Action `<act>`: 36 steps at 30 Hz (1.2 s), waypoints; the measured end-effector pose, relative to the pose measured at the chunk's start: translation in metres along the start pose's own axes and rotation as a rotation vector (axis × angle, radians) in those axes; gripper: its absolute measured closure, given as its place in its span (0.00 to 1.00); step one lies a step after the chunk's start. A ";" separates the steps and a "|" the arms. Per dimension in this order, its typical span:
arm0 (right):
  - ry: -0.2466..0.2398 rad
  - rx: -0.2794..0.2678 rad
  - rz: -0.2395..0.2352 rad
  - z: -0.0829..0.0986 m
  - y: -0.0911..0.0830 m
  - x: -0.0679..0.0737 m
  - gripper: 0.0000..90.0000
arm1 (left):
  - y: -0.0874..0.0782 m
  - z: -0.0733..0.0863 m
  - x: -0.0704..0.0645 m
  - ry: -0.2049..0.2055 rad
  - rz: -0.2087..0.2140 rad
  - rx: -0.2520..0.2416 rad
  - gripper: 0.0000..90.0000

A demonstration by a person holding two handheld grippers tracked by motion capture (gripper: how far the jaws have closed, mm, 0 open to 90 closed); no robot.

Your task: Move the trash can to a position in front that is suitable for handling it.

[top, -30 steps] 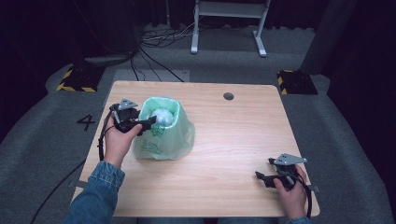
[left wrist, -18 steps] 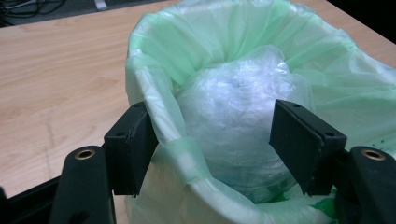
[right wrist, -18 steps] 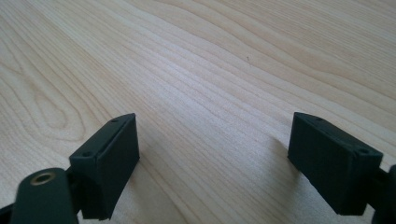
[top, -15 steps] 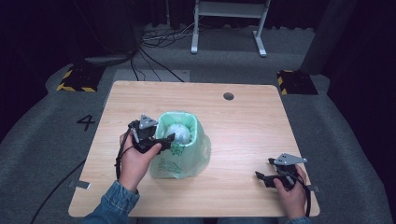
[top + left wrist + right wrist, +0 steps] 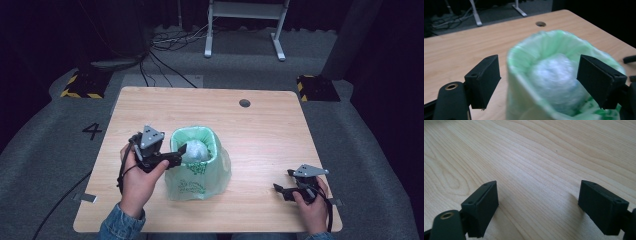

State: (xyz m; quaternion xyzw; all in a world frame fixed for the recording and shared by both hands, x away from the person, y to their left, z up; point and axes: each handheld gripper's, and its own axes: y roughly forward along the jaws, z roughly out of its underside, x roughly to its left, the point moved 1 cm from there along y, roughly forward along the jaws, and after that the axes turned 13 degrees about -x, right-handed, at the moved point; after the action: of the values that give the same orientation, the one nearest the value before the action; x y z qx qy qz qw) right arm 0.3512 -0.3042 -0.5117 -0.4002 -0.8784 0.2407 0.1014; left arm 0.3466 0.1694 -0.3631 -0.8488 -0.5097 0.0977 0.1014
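Observation:
A light green plastic bag point(image 5: 200, 176) stands open-mouthed on the wooden table point(image 5: 265, 125), left of centre, with a white crumpled wad point(image 5: 196, 150) inside. My left gripper point(image 5: 179, 155) is at the bag's left rim, jaws wide apart. In the left gripper view the bag point(image 5: 541, 50) and wad point(image 5: 554, 80) sit between the jaws of the left gripper point(image 5: 540, 82), blurred; I cannot tell whether a jaw reaches inside the rim. My right gripper point(image 5: 282, 182) rests open near the table's front right edge. In its own view the right gripper point(image 5: 540, 205) has bare wood between its jaws.
A round cable hole point(image 5: 244, 103) sits in the table's far side. On the floor beyond are cables point(image 5: 160, 45), a metal stand point(image 5: 245, 25) and two yellow-and-black blocks point(image 5: 80, 85). A "4" point(image 5: 92, 131) is marked on the floor at left.
My left gripper and the green bag have moved together to the right and toward the table's front edge. The right gripper has stayed where it was.

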 end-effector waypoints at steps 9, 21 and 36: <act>-0.033 -0.008 0.037 -0.001 0.001 0.007 0.15 | 0.026 0.040 0.043 0.011 -0.088 0.067 0.32; -0.008 -0.070 -0.053 -0.022 0.013 0.024 0.25 | 0.047 0.067 0.026 0.025 -0.001 0.061 0.41; -0.028 -0.127 -0.057 -0.026 -0.011 0.031 0.26 | 0.060 0.079 -0.034 0.029 0.139 0.044 0.40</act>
State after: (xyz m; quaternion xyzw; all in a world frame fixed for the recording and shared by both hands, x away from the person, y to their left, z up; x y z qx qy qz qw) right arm 0.3329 -0.2787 -0.4841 -0.3771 -0.9044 0.1868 0.0704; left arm 0.3605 0.1170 -0.4535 -0.8809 -0.4458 0.1036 0.1203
